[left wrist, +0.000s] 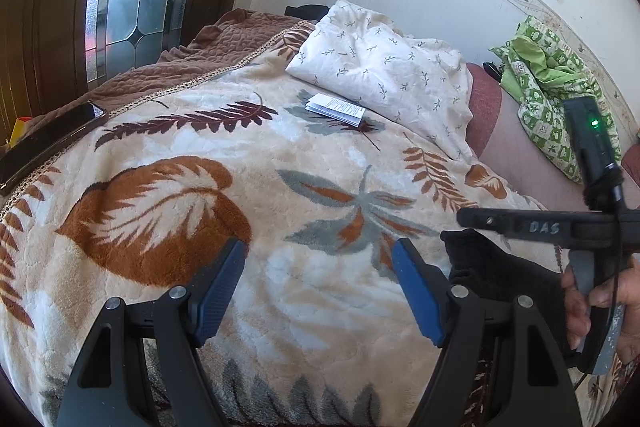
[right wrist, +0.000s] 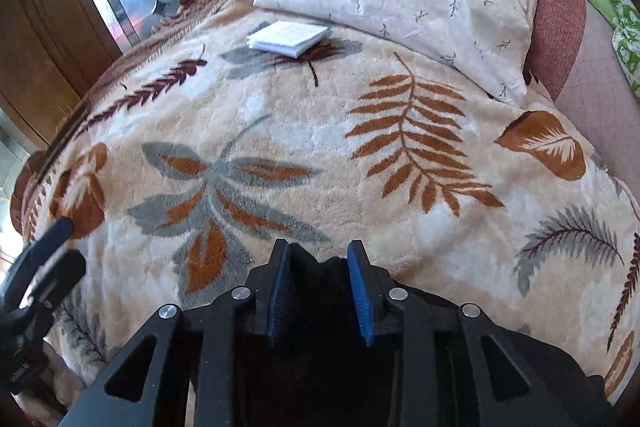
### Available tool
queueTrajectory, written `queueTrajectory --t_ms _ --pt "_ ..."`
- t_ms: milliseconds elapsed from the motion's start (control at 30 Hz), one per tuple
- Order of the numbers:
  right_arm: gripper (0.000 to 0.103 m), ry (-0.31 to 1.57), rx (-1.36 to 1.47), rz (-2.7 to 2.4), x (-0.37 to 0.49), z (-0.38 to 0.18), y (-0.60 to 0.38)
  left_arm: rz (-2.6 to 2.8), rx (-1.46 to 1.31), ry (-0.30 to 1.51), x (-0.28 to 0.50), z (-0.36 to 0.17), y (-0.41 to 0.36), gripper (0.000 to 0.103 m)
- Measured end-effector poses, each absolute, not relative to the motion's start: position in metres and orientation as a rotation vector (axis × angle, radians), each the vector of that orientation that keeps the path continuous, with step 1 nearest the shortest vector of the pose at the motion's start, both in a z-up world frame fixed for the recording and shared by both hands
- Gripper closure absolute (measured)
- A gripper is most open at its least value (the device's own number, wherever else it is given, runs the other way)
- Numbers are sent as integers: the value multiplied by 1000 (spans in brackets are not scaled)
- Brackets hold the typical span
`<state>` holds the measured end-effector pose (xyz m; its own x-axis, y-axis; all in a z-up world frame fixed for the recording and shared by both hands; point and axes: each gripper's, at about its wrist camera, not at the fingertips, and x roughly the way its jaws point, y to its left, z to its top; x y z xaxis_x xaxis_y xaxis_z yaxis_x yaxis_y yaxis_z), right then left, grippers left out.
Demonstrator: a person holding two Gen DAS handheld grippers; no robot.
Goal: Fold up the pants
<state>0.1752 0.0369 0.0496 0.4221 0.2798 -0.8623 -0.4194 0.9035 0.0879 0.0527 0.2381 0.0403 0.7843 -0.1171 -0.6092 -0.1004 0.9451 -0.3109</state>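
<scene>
The pants point(right wrist: 320, 367) are a black bundle at the near edge of the bed, mostly hidden under my right gripper. My right gripper point(right wrist: 318, 263) points steeply down, and its blue pads sit against a raised fold of the black cloth on both sides. In the left wrist view the pants point(left wrist: 492, 267) show as a dark heap below the right tool, which a hand point(left wrist: 600, 299) holds. My left gripper point(left wrist: 320, 267) hovers to the left of them, jaws wide apart over the blanket with nothing between the fingers.
A cream fleece blanket with a leaf print point(left wrist: 248, 147) covers the bed. A white sprigged quilt point(left wrist: 384, 67) and a small booklet point(left wrist: 336, 109) lie at the far side. Green patterned cloth point(left wrist: 552, 87) is at the right, a dark phone point(left wrist: 52, 135) at the left edge.
</scene>
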Motion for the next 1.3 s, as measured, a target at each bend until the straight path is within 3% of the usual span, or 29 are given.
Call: queueTrajectory --t_ms 67,100,233,500,633,733,900,1200,1233,1300 --pt "48 998 -88 431 169 68 26 -7 -343 673 52 40 239 27" --pt "47 968 -84 409 163 79 19 -6 -344 672 52 40 239 27" --pt "47 969 -149 348 134 84 1 -1 -331 665 51 42 237 27" --pt "47 1050 -303 298 91 30 16 38 -281 633 40 49 233 27" --pt "48 987 -338 295 68 39 25 74 -267 626 35 49 233 27" --pt "47 958 -200 322 48 60 1 101 -248 630 33 48 231 27" --pt "44 893 -100 235 -2 80 -69 96 -239 646 27 50 223 27" --pt "44 975 151 -210 -45 48 -298 -25 -143 632 12 84 170 25" --pt "45 989 227 -244 -50 41 -322 -36 -127 634 11 85 163 25" --pt "59 974 410 -225 -66 32 -362 -58 -98 641 10 88 150 25"
